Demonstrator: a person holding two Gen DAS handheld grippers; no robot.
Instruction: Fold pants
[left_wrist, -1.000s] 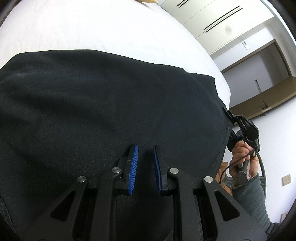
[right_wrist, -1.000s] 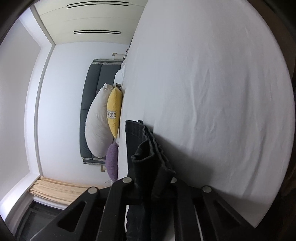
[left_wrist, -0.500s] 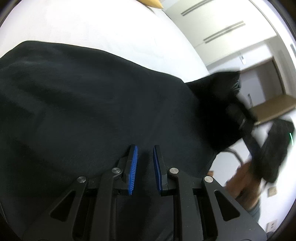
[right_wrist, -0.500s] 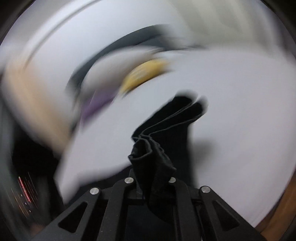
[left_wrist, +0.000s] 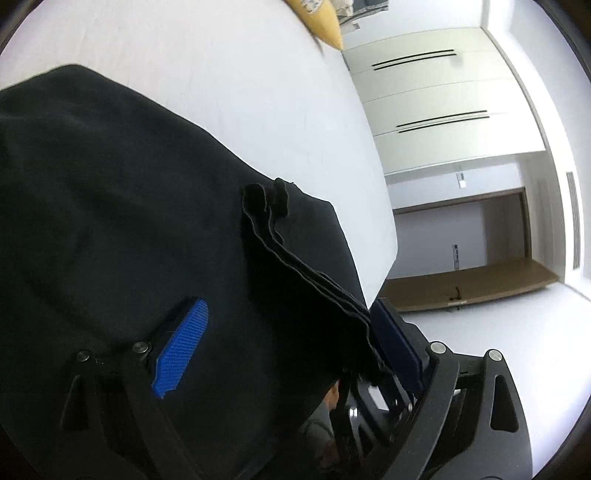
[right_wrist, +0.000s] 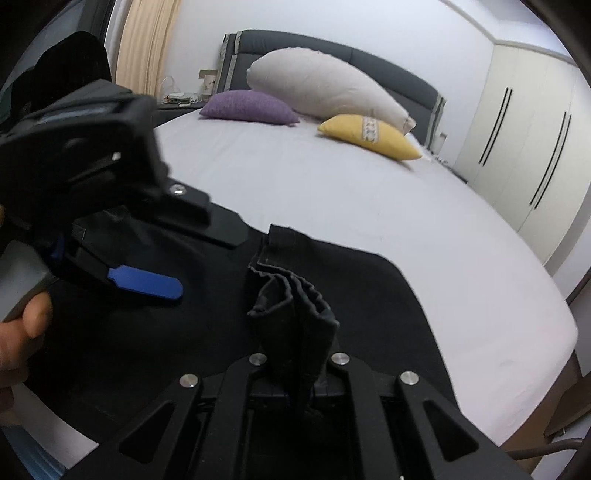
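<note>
Clamping a bunched hem of the black pants (right_wrist: 295, 317), my right tongs (right_wrist: 299, 369) hold it above the bed (right_wrist: 369, 192). My left tongs (left_wrist: 288, 343) have just opened wide, straddling that hem.

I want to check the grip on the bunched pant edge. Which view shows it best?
Right wrist view: the bunched edge rises straight from the shut right gripper. The left wrist view shows the same edge only side-on, inside the open left gripper.

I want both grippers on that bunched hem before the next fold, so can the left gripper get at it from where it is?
Probably yes. The left gripper has just opened wide, the hem that the right gripper pinches already lies between its pads, and nothing blocks it.
</note>
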